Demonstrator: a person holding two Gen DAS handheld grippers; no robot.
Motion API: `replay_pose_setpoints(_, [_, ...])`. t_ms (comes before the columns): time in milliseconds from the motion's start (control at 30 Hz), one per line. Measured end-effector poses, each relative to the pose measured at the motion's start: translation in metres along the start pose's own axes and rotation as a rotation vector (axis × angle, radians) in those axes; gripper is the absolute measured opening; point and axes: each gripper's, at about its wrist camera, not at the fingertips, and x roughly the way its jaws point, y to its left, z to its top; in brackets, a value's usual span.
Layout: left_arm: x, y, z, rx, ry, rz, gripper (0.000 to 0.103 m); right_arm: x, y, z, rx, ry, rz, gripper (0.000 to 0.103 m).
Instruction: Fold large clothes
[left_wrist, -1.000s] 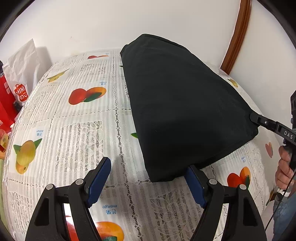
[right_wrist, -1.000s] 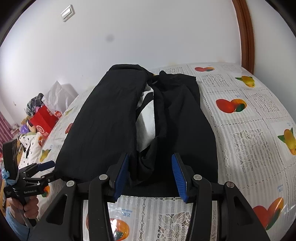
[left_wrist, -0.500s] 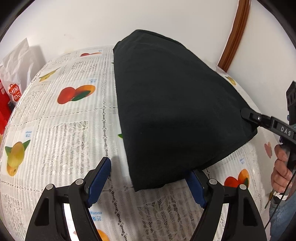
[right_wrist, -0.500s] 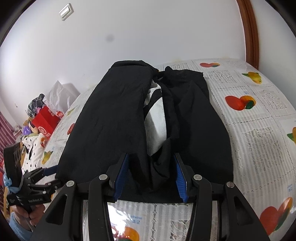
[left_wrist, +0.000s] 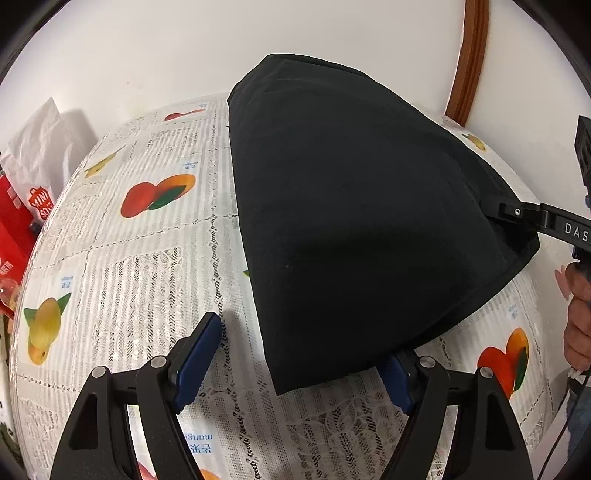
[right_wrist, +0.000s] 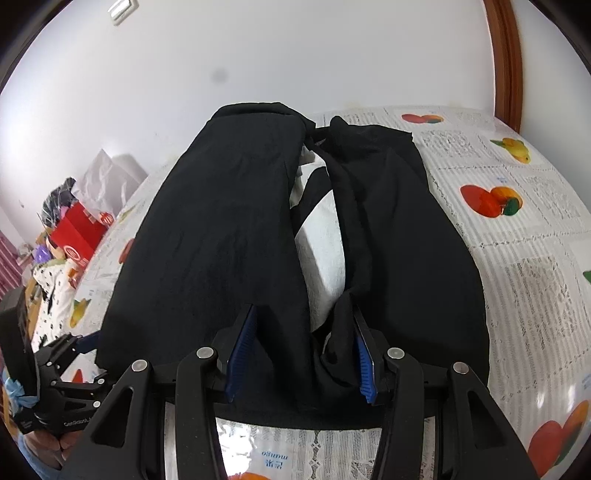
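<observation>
A large black garment (left_wrist: 362, 206) lies on a table covered by a fruit-print lace cloth (left_wrist: 140, 266). My left gripper (left_wrist: 301, 347) is open, with the garment's near corner lying between its blue pads (left_wrist: 195, 354); the right finger is partly under the hem. In the right wrist view the garment (right_wrist: 221, 236) is folded inward in two flaps, with white fabric (right_wrist: 321, 251) showing between them. My right gripper (right_wrist: 303, 332) straddles a bunched hem and its jaws are closing; slack cloth lies between the pads. The left gripper (right_wrist: 85, 339) shows at the garment's left corner.
A red shopping bag (left_wrist: 22, 218) and a white bag (left_wrist: 40, 144) stand past the table's left edge, with more clutter (right_wrist: 70, 229) there. A wooden door frame (left_wrist: 469, 55) rises at the back right. A white wall is close behind the table. A hand (left_wrist: 578, 314) holds the right gripper.
The right gripper has moved forward over the hem and its jaws have narrowed around bunched cloth. In the left wrist view the garment's near corner has shifted left between the open fingers.
</observation>
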Motion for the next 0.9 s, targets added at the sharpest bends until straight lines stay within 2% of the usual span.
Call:
replay_pose_setpoints(33, [0.000,0.000,0.000,0.001,0.002,0.003,0.079,0.000,0.002,0.001,-0.012,-0.001,-0.008,0.034])
replay_pose_setpoints(67, [0.001,0.000,0.001,0.000,0.003,0.003,0.078,-0.002,0.006,0.003,-0.033,-0.007,-0.027,0.020])
replay_pose_setpoints(100, [0.001,0.001,0.001,-0.003,0.003,0.003,0.078,-0.004,0.007,0.005,-0.044,-0.018,-0.036,0.013])
replay_pose_setpoints(200, [0.001,0.001,0.001,0.001,0.005,0.008,0.079,-0.026,0.009,0.011,-0.061,-0.114,-0.028,0.008])
replay_pose_setpoints(333, [0.004,0.003,0.003,0.009,0.006,0.009,0.079,-0.066,-0.001,0.009,-0.004,-0.290,-0.004,0.007])
replay_pose_setpoints(400, [0.004,0.003,0.003,0.012,0.005,0.009,0.079,-0.074,-0.009,0.005,0.037,-0.335,-0.015,0.007])
replay_pose_setpoints(467, [0.005,0.004,0.004,0.011,0.006,0.008,0.079,-0.070,-0.019,0.001,0.071,-0.318,-0.049,0.007])
replay_pose_setpoints(533, [0.006,0.005,0.004,0.008,0.007,0.004,0.079,-0.056,-0.028,-0.003,0.095,-0.244,-0.088,0.007])
replay_pose_setpoints(633, [0.004,0.009,0.003,-0.004,-0.001,-0.024,0.076,-0.042,-0.035,-0.007,0.111,-0.162,-0.093,0.015])
replay_pose_setpoints(733, [0.001,0.011,0.004,-0.019,-0.011,-0.120,0.075,-0.036,-0.040,-0.005,0.124,-0.126,-0.055,0.030])
replay_pose_setpoints(767, [0.001,0.008,0.005,-0.021,-0.009,-0.141,0.075,-0.032,-0.041,-0.003,0.129,-0.113,-0.034,0.043])
replay_pose_setpoints(800, [0.002,0.005,0.006,-0.017,-0.006,-0.154,0.075,-0.029,-0.041,-0.003,0.130,-0.101,-0.024,0.049])
replay_pose_setpoints(900, [0.007,-0.012,0.010,0.015,0.001,-0.125,0.075,-0.017,-0.037,0.004,0.127,-0.084,-0.030,0.049])
